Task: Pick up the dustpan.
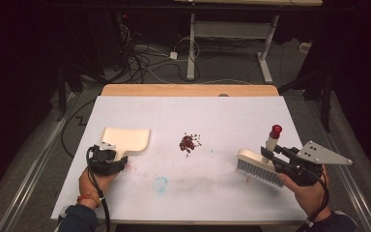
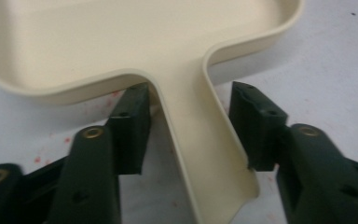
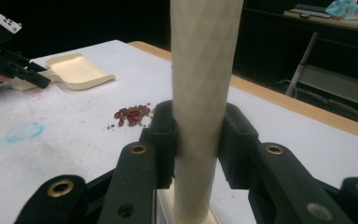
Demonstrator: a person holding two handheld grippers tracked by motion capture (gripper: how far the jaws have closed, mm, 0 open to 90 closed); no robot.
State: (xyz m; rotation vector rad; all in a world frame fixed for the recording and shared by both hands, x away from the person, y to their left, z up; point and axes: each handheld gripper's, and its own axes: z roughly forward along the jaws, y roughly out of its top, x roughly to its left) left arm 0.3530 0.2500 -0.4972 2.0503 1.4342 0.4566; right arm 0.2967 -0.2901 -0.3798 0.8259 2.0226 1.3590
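The left gripper (image 2: 189,135) straddles the handle of the cream dustpan (image 1: 125,140), its jaws spread with a sliver of gap on either side, not yet pinching. The pan's tray lies just ahead of those jaws on the white table (image 1: 222,116). The right gripper (image 3: 196,140) is clamped on the upright handle of the brush (image 1: 258,166). A small heap of red beans (image 1: 189,142) lies between the two grippers, with nothing in the way. A blue smudge (image 1: 160,184) marks the table nearer the person.

Brush (image 3: 205,93) handle's top and dustpan (image 2: 121,42) tray's far end, both cut off.
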